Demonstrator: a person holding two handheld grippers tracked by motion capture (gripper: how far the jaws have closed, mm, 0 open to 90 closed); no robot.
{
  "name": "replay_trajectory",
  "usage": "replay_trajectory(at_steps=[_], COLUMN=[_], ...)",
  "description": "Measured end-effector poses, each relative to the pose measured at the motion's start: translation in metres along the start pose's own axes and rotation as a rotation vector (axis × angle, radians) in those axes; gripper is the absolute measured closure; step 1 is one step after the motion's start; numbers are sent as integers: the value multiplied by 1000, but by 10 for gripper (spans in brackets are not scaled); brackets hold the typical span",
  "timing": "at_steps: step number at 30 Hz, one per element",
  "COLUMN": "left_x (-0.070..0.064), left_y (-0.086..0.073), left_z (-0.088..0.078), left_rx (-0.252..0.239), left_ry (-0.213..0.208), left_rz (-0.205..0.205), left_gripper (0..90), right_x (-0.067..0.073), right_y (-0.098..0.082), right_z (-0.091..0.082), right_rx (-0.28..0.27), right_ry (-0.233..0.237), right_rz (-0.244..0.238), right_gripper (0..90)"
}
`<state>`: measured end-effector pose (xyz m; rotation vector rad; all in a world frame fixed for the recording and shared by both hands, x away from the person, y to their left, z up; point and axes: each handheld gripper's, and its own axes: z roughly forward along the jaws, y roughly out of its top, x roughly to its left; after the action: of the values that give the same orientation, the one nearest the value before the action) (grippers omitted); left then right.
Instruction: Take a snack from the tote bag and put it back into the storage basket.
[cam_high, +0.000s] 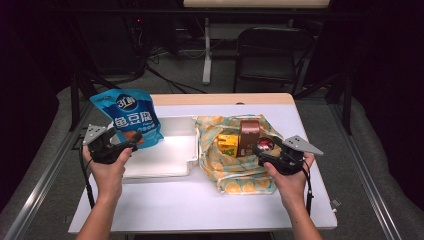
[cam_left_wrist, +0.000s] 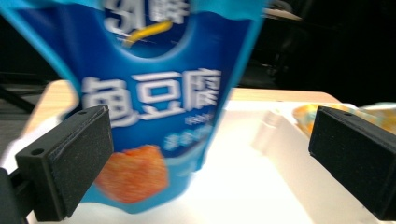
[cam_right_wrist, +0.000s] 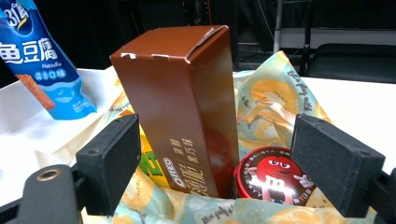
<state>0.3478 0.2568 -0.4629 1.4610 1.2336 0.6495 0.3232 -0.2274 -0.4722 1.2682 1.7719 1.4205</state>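
A blue snack pouch (cam_high: 127, 117) (cam_left_wrist: 149, 93) (cam_right_wrist: 42, 70) stands upright at the left end of a white tray (cam_high: 170, 150). My left gripper (cam_high: 131, 142) (cam_left_wrist: 210, 154) is open just in front of the pouch, and its pads do not press on it. To the right lies a fruit-print cloth bag (cam_high: 235, 175) (cam_right_wrist: 271, 102). It holds a tall brown box (cam_high: 249, 135) (cam_right_wrist: 187, 107), a yellow box (cam_high: 227, 145) (cam_right_wrist: 152, 165) and a round red candy tin (cam_high: 265, 144) (cam_right_wrist: 273, 179). My right gripper (cam_high: 261, 149) (cam_right_wrist: 215, 158) stands open, facing the brown box and the tin.
The white table (cam_high: 200, 205) has bare surface along its front edge, between the person's forearms. Behind the table are a black folding chair (cam_high: 270, 55) and the white leg of a desk (cam_high: 206, 50). Metal rails run along both sides of the table.
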Motion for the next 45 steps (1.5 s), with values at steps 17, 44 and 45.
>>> replay_trajectory(at_steps=[17, 44, 45], left_x=[-33, -51, -52], left_y=[-28, -35, -35], left_z=[15, 21, 22], left_rx=[81, 107, 108], left_ry=[-103, -154, -156], left_rz=[52, 75, 76], left_gripper=[1, 2, 2], right_x=[31, 43, 44], right_y=[1, 0, -1], right_z=[23, 41, 42], right_rx=[-8, -11, -6], right_ry=[-44, -106, -114], right_rz=[0, 50, 54], right_gripper=[93, 30, 30])
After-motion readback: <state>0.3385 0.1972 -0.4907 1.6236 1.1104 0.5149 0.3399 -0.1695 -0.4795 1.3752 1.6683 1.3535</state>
